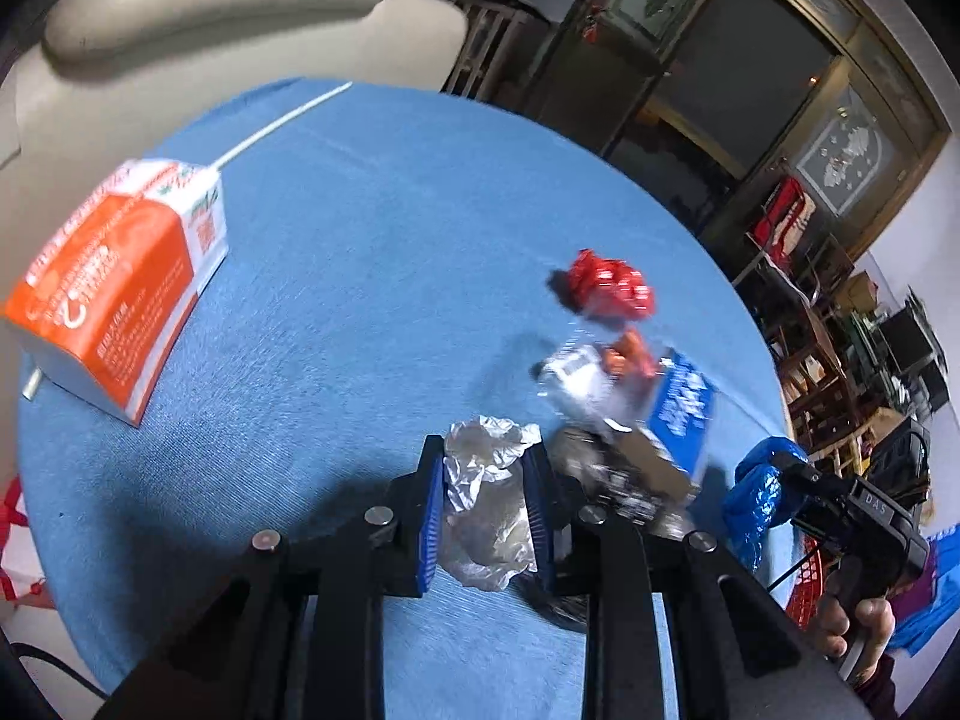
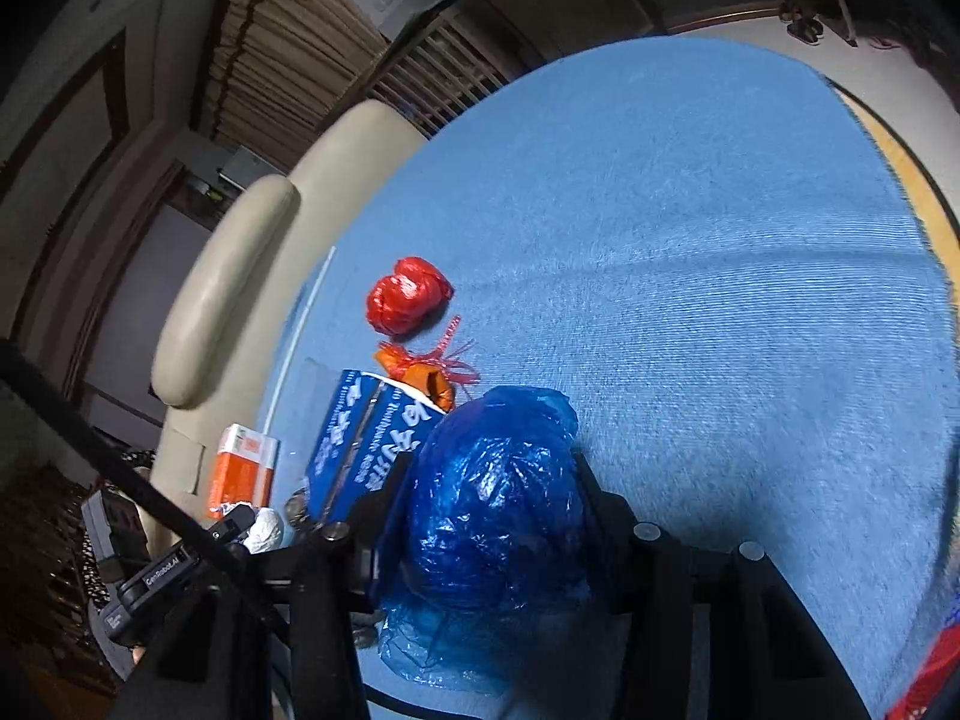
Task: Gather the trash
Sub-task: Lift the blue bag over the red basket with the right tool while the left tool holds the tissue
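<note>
The left tongs (image 1: 486, 501) are clamped on a crumpled wad of clear plastic wrap (image 1: 489, 498), pinched between the blue pads and lifted clear of the tabletop (image 1: 372, 276). The right tongs (image 2: 492, 510) grip a bunched blue plastic bag (image 2: 495, 498), which bulges out between the jaws. Both hands are loaded, so I judge neither can take more until it unloads; no bin shows in either view. The rest of the trash lies just ahead of the left tongs and up-left of the right ones: a blue carton (image 2: 360, 450), an orange scrap (image 2: 420, 369) against it, then a red wrapper ball (image 2: 408, 294) farther out. The right tongs look nearer that cluster. An orange-and-white box (image 1: 120, 282) sits well apart near the tabletop's edge, its long axis running toward the rim.
</note>
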Demonstrator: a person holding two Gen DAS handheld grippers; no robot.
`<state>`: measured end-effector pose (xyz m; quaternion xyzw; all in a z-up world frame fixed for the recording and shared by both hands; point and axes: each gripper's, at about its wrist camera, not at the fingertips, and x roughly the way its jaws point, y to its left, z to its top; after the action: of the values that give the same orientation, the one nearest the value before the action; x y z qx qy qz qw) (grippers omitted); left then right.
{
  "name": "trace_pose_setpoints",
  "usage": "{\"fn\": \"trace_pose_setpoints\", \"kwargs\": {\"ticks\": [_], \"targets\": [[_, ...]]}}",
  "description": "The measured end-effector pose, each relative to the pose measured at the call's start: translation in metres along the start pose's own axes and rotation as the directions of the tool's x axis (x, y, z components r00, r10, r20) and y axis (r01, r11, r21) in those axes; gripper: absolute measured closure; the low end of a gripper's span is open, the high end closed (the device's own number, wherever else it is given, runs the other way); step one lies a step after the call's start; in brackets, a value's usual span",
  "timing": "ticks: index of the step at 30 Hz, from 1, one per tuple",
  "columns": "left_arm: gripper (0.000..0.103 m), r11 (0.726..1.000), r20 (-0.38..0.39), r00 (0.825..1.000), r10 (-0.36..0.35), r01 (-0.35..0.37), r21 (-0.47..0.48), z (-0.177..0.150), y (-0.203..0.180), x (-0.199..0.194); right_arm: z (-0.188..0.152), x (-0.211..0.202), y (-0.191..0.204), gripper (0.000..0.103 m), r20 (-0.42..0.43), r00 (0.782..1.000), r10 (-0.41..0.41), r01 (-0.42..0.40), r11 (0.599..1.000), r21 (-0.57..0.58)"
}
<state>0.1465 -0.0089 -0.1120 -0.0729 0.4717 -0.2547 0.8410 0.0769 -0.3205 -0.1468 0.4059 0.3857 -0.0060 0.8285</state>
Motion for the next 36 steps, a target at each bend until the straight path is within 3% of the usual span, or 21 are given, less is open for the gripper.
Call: {"fn": "trace_pose_setpoints", "kwargs": {"ticks": [4, 18, 36], "targets": [[0.077, 0.999, 0.022, 1.000, 0.006, -0.007, 0.049, -0.006, -0.022, -0.017, -0.005, -0.025, 0.000, 0.051, 0.042, 0.998, 0.035, -0.035, 0.999, 0.008], [0.077, 0.980, 0.063, 0.997, -0.035, 0.021, 0.199, -0.030, -0.094, -0.056, -0.033, -0.086, -0.014, 0.051, 0.115, 0.992, 0.042, -0.044, 0.999, 0.018], [0.077, 0.946, 0.042, 0.999, -0.025, 0.010, 0.324, -0.055, -0.167, -0.058, -0.053, -0.150, -0.036, 0.051, 0.205, 0.978, 0.040, -0.040, 0.999, -0.004]]}}
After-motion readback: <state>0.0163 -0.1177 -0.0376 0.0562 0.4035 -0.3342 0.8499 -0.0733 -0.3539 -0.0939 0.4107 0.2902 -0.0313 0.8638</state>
